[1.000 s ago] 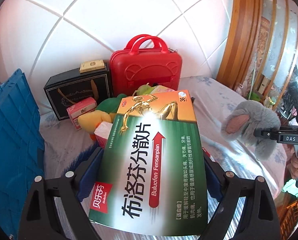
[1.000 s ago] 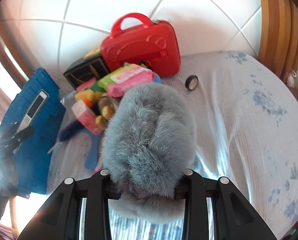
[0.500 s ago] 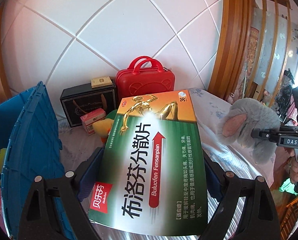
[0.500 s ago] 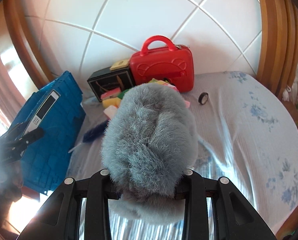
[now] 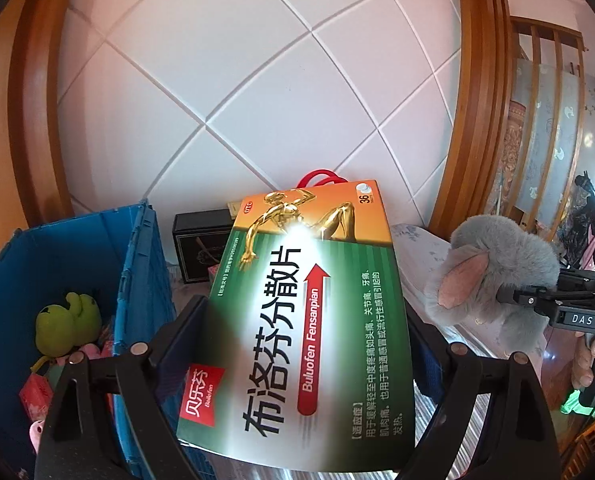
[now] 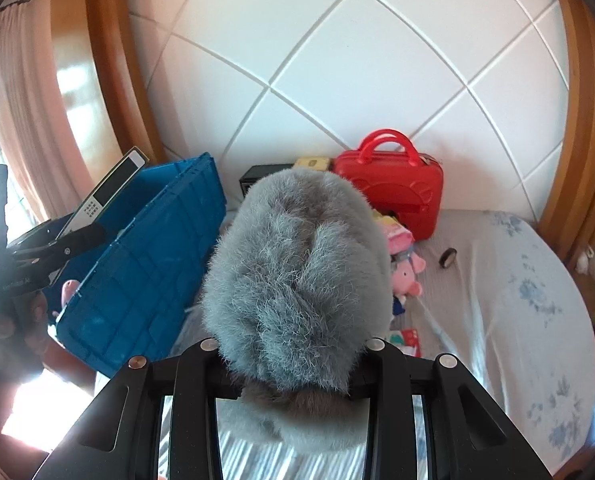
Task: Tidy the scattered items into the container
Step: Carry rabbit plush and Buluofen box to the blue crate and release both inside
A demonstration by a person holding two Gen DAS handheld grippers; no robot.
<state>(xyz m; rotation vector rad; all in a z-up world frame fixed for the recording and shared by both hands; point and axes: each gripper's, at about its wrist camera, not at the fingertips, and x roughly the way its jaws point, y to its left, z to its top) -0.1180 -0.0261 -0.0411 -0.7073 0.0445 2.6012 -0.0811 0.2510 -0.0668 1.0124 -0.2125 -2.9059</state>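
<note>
One open blue plastic crate [image 6: 145, 264]. One green and orange cardboard medicine box [image 5: 309, 312]. One grey furry plush toy [image 6: 297, 280]. One red hard-shell case with a handle [image 6: 393, 188]. One black box [image 5: 199, 248]. One green plush toy [image 5: 67, 322] in the crate. One pink pig plush [image 6: 407, 276] on the bed. One small dark ring [image 6: 448, 258].

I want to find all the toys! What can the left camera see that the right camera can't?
Only the left wrist view shows the green frog plush inside the crate. Only the right wrist view shows the pink pig toy and small black ring on the bed. Both show the blue crate, grey plush, medicine box and red case.
</note>
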